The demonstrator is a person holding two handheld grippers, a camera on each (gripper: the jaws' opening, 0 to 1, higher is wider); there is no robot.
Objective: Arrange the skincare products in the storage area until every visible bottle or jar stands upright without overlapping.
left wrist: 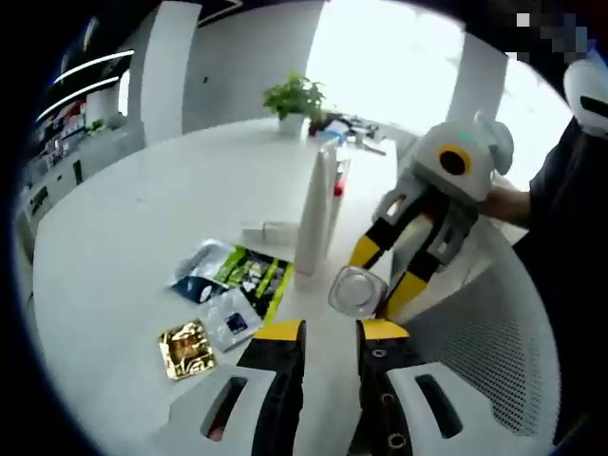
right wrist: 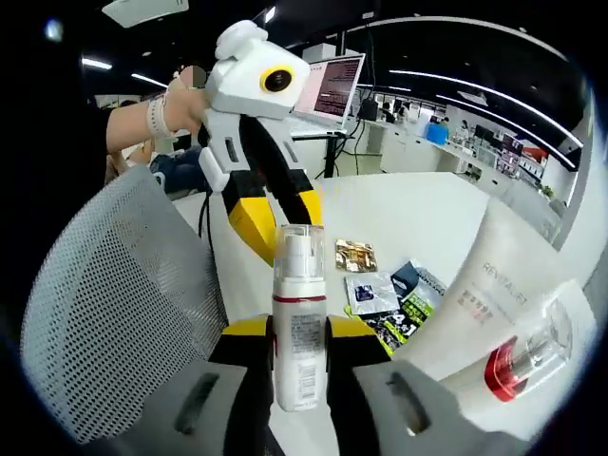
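Note:
My right gripper is shut on a white pump bottle with a clear cap, held upright between its yellow-tipped jaws. In the left gripper view that bottle shows cap first, with the right gripper coming in from the right. My left gripper is open just in front of it, nothing between the jaws; from the other side the left gripper hangs behind the bottle. A tall white tube stands upright beside a clear bottle with a red part.
Several sachets and a gold one lie flat on the white table. A small white box lies by the tube. A grey mesh basket is beside the bottle. A potted plant stands far back.

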